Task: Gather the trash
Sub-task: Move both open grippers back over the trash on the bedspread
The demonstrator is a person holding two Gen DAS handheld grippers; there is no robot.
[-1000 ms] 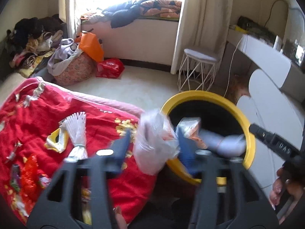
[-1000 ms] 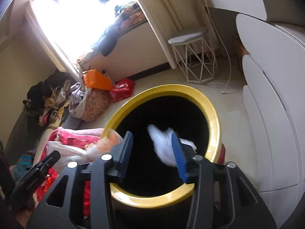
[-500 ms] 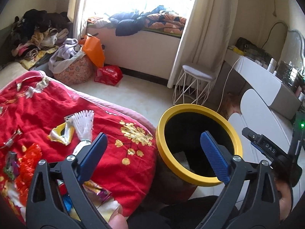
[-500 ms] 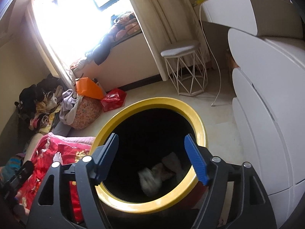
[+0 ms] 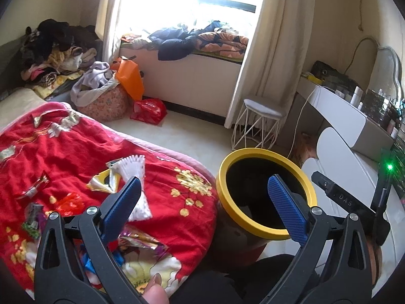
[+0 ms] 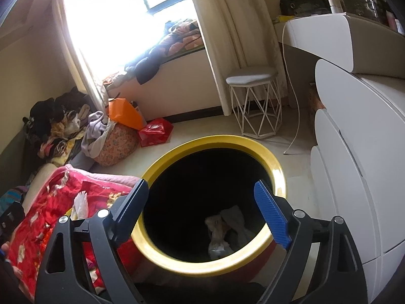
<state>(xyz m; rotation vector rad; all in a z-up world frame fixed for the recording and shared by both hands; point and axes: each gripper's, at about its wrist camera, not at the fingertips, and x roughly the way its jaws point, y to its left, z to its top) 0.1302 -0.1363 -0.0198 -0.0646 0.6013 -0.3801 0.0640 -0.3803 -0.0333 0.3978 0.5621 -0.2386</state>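
Observation:
A yellow-rimmed trash bin (image 5: pixel 263 152) stands on the floor beside the bed; it also shows in the right wrist view (image 6: pixel 277 174), with crumpled pale trash (image 6: pixel 225 228) at its bottom. My left gripper (image 5: pixel 202 202) is open and empty, above the bed's edge and the bin. My right gripper (image 6: pixel 201 202) is open and empty above the bin's mouth. On the red blanket (image 5: pixel 50 152) lie a white fan-shaped wrapper (image 5: pixel 134 167), a yellow wrapper (image 5: pixel 103 181), a red scrap (image 5: pixel 69 202) and a shiny foil wrapper (image 5: pixel 141 240).
A white wire stool (image 5: pixel 260 124) stands by the curtain. White rounded drawers (image 6: pixel 354 152) are to the right of the bin. A laundry basket (image 5: pixel 103 98), an orange bag (image 5: pixel 130 78) and a red bag (image 5: pixel 149 110) sit on the floor by the window seat.
Both grippers opened and dropped their trash into the bin: the left let go a plastic wrapper, the right a white scrap. Both then rose and drew back a little.

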